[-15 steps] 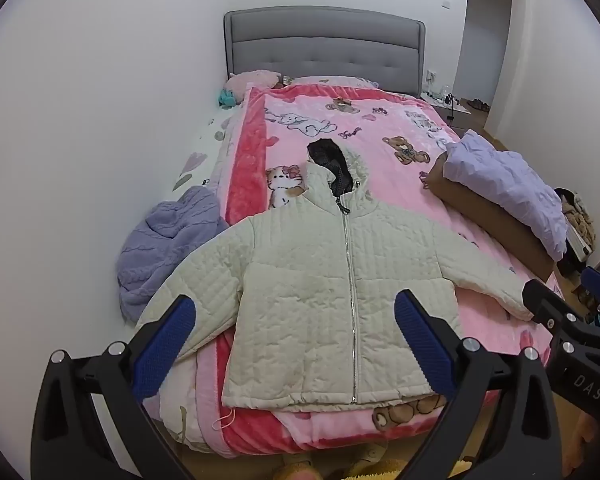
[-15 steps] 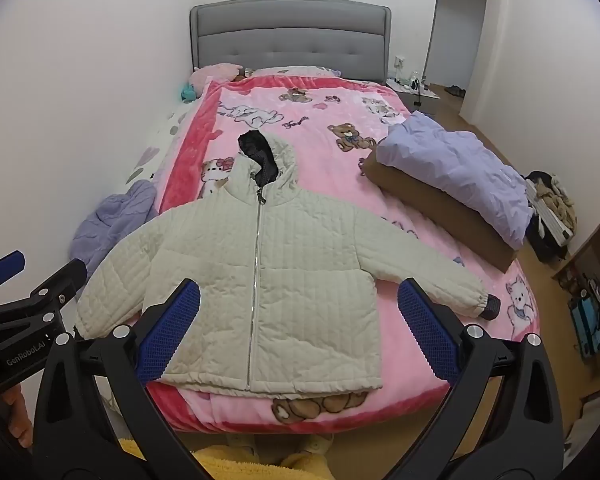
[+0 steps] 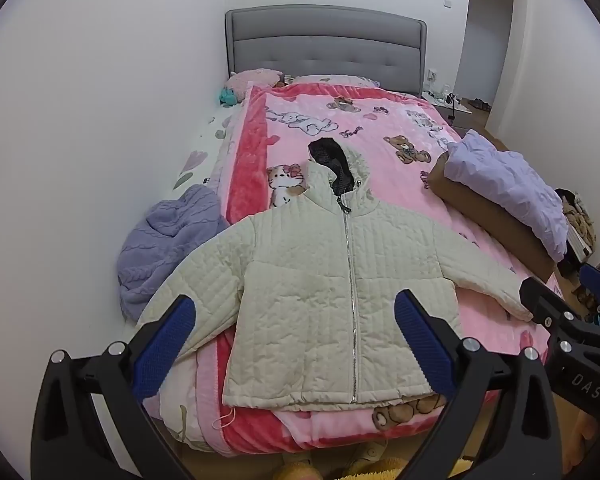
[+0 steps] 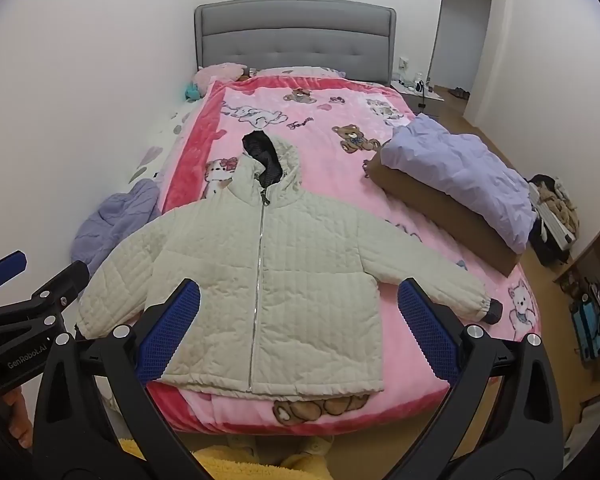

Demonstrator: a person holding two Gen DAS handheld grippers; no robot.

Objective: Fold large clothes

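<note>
1. The near foot of the bed is cut off by the black gripper frames in both wrist views; the floor below shows only scraps of something yellow and fuzzy (image 4: 236, 460), too partial to identify.
2. The cream quilted hooded jacket (image 3: 319, 300) lies flat, front up and zipped, on the near half of the bed, sleeves spread left and right, hood pointing toward the far headboard. The hood's dark lining (image 3: 333, 164) shows, its pattern too small to read.
3. In the left wrist view the jacket's left cuff is hidden behind a blue finger pad (image 3: 166, 346); the right cuff is partly covered by the other gripper's black arm.
4. The left gripper (image 3: 296, 344) hangs above the jacket's hem with jaws spread wide, nothing between them.
5. The right gripper (image 4: 298, 330) is likewise wide apart and empty, above the hem.
6. The jacket is stitched in narrow vertical ribs with a silver zip; it rests on a plush pink fleece blanket with cartoon bears and a red border (image 4: 339, 184).
7. A lavender cable-knit garment (image 3: 168, 240) is heaped at the left edge against the wall.
8. On the right, a crumpled lilac quilt over a brown slab-shaped cushion (image 4: 459, 172) lies near the right sleeve.
9. A grey tufted headboard (image 4: 296, 36) stands at the far end; clutter by the right wall is indistinct.
</note>
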